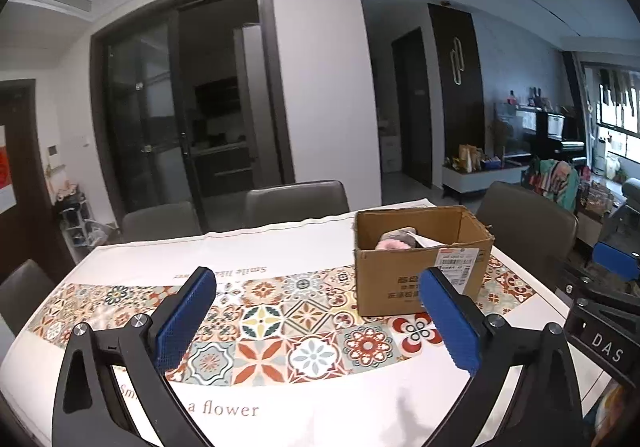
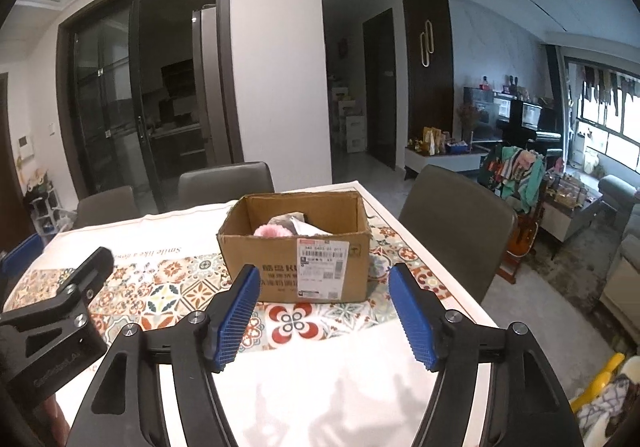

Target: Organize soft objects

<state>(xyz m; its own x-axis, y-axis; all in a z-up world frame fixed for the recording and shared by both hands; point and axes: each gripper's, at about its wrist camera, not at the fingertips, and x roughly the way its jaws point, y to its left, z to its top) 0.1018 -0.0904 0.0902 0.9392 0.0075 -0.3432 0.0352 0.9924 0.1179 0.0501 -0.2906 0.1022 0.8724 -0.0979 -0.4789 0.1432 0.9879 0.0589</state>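
An open cardboard box (image 1: 420,271) (image 2: 296,267) stands on the table's patterned cloth. Inside it lie soft objects: a pink fluffy one (image 1: 390,244) (image 2: 272,231), a grey one (image 1: 400,234) (image 2: 286,221) and something white (image 2: 314,229). My left gripper (image 1: 316,323) is open and empty, held above the cloth to the left of the box. My right gripper (image 2: 324,311) is open and empty, just in front of the box. The left gripper also shows at the left edge of the right wrist view (image 2: 52,311).
The table (image 1: 280,399) carries a white cloth with a tiled floral band. Grey chairs (image 1: 296,201) (image 2: 456,223) stand along the far side and the right end. The table's right edge (image 2: 472,295) drops to the living-room floor.
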